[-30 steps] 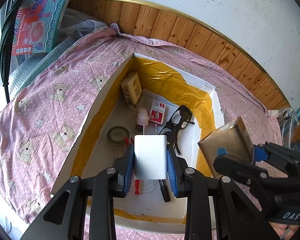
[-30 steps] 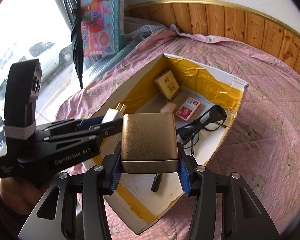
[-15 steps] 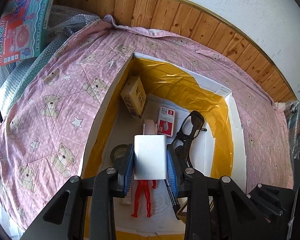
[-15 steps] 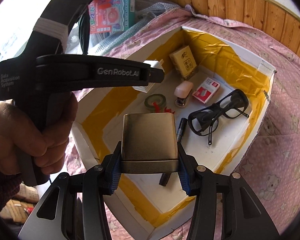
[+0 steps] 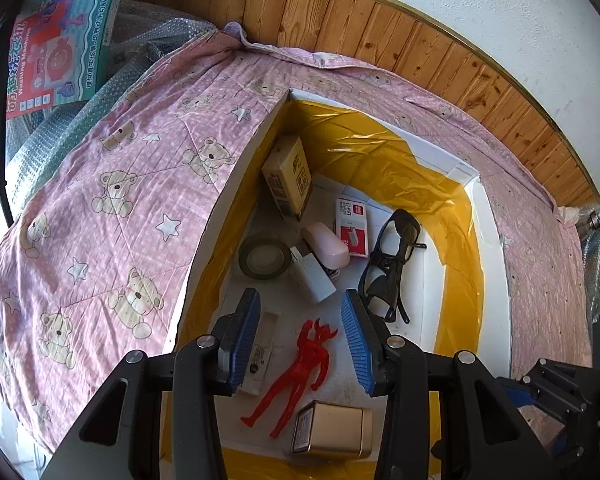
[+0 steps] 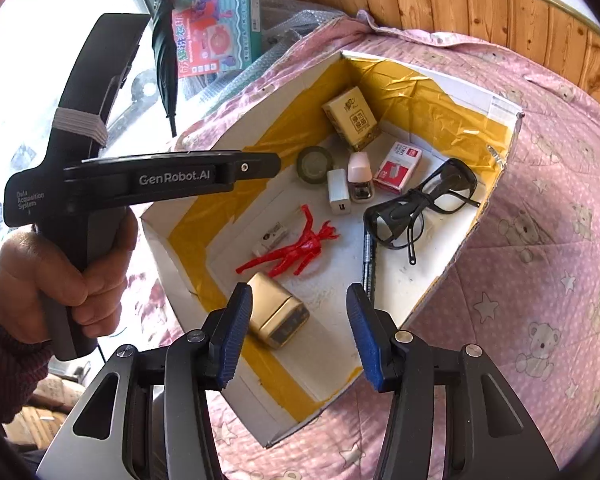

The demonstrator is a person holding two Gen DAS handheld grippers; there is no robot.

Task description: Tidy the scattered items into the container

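Both grippers, left gripper & right gripper, hung wide, empty, over box; gold tin lay w/ charger inside, nothing loose nearby.

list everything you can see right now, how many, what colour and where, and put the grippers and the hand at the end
box: 1, white with yellow tape, on the quilt
quilt: 1, pink, bear print, under the box
gold tin: 1, gold, near corner of box
red figure: 1, red, box floor, middle
white charger: 1, white, beside the stapler
stapler: 1, pink, box middle
staples pack: 1, red and white, beside the stapler
glasses: 1, black, right side of box
tape roll: 1, dark, by left wall
tan carton: 1, tan, far corner
toy carton: 1, teal, beyond the quilt
left gripper: 1, black, blue pads, open
right gripper: 1, same, open
hand: 1, holding the left gripper
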